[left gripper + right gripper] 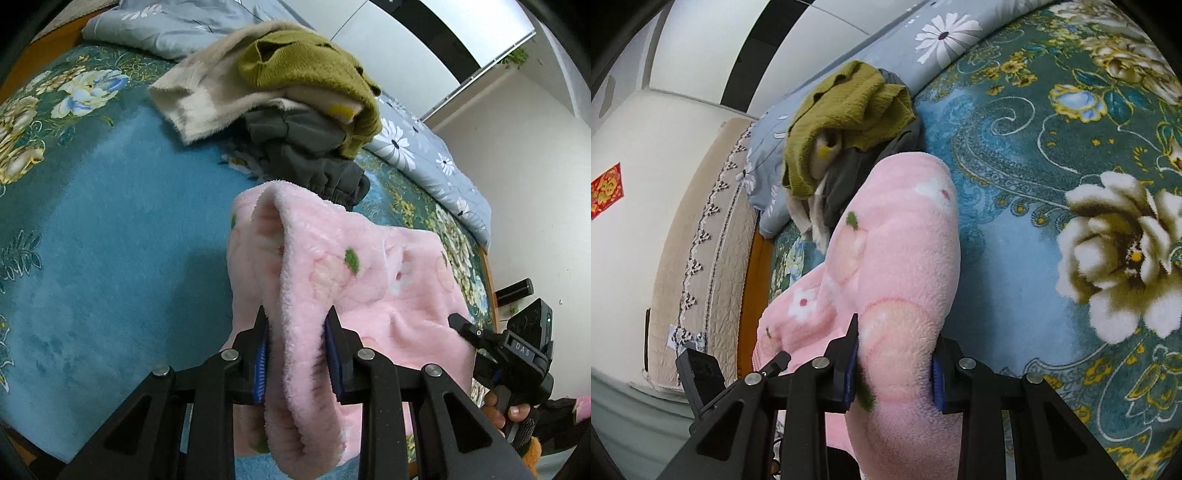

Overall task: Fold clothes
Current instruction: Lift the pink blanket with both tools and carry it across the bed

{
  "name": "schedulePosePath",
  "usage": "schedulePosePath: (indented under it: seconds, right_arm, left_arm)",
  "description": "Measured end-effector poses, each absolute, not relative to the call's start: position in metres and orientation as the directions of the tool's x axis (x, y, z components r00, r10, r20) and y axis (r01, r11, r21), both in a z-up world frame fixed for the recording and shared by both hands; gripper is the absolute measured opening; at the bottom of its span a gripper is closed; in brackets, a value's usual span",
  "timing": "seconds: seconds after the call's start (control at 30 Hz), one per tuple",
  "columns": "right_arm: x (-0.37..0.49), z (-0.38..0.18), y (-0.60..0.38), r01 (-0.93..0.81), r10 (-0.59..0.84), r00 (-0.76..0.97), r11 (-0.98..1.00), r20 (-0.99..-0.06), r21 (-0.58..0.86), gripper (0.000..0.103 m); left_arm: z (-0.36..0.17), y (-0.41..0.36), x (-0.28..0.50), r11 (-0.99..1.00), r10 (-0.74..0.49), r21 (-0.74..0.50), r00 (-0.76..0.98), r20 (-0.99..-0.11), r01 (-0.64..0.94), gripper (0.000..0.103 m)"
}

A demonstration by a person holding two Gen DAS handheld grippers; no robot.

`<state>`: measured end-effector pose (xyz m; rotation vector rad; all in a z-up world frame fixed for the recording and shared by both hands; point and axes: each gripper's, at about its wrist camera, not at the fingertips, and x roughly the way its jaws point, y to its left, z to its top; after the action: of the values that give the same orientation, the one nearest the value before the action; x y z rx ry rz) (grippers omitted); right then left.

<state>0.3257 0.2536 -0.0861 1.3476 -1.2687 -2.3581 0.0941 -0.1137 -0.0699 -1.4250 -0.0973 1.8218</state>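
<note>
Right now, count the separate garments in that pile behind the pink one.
3 visible: an olive knit on top, a cream fleece piece under it, spreading toward the floral blanket, and a dark grey garment at the bottom, nearest the pink fleece. More may be hidden underneath.

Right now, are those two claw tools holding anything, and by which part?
Yes: both hold the fluffy pink fleece garment. The left gripper pinches a bunched folded edge; the right gripper pinches another thick fold.

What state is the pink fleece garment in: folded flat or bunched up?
Bunched, not folded: the pink fleece garment hangs in thick rolls clamped by the left gripper and the right gripper, above the bedspread.
</note>
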Motion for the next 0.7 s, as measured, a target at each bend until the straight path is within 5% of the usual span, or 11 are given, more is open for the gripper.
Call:
schedulePosePath:
  seconds: [0.33,0.7]
  right_arm:
    - [0.371,-0.048,0.278,-0.29,-0.405,-0.68,-0.618,-0.611,0.731,0.033]
    - [0.498,-0.012,0.394,-0.429,-0.146,-0.813,-0.505,-0.563,0.749,0.033]
  left_arm:
    - [-0.049,-0.103,0.099,-0.6,0.711,-0.627,0.028,-0.703,-0.498,0.028]
    - [0.007,0.047,0.187,-0.364,0.69,-0.58,0.207,-0.693,-0.729,0.028]
